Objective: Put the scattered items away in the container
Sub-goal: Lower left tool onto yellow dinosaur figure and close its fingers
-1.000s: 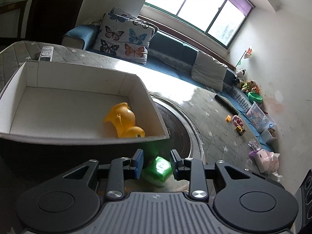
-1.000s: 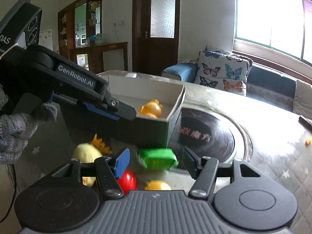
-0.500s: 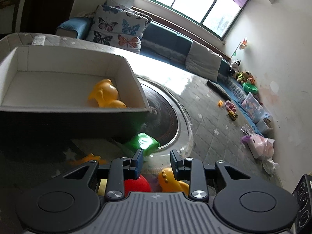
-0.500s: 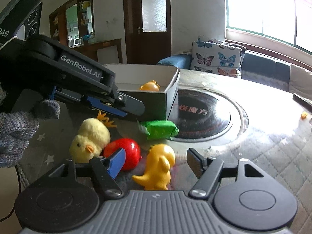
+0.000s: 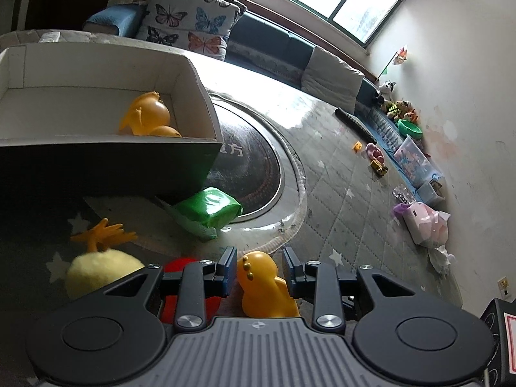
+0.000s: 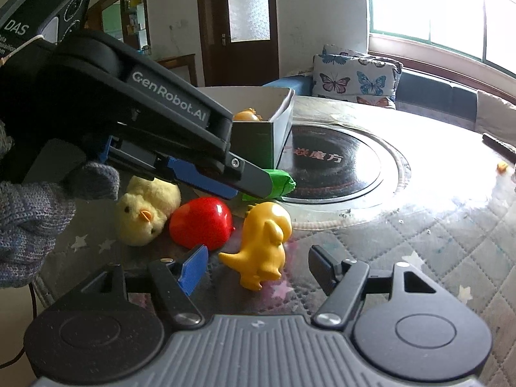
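Left gripper [image 5: 259, 269] jaws stood slightly apart astride the yellow dinosaur [image 5: 264, 285] beside the box [image 5: 206, 109], gripping nothing; squeeze it centrally. Right gripper [image 6: 258, 269] jaws gaped empty.

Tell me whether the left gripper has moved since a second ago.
Yes. The left gripper has pulled back from the white box, which looks farther off in the left wrist view, and now straddles the yellow dinosaur.

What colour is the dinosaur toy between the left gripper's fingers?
Orange-yellow all over. The dinosaur toy shows best in the right wrist view, standing on the table.
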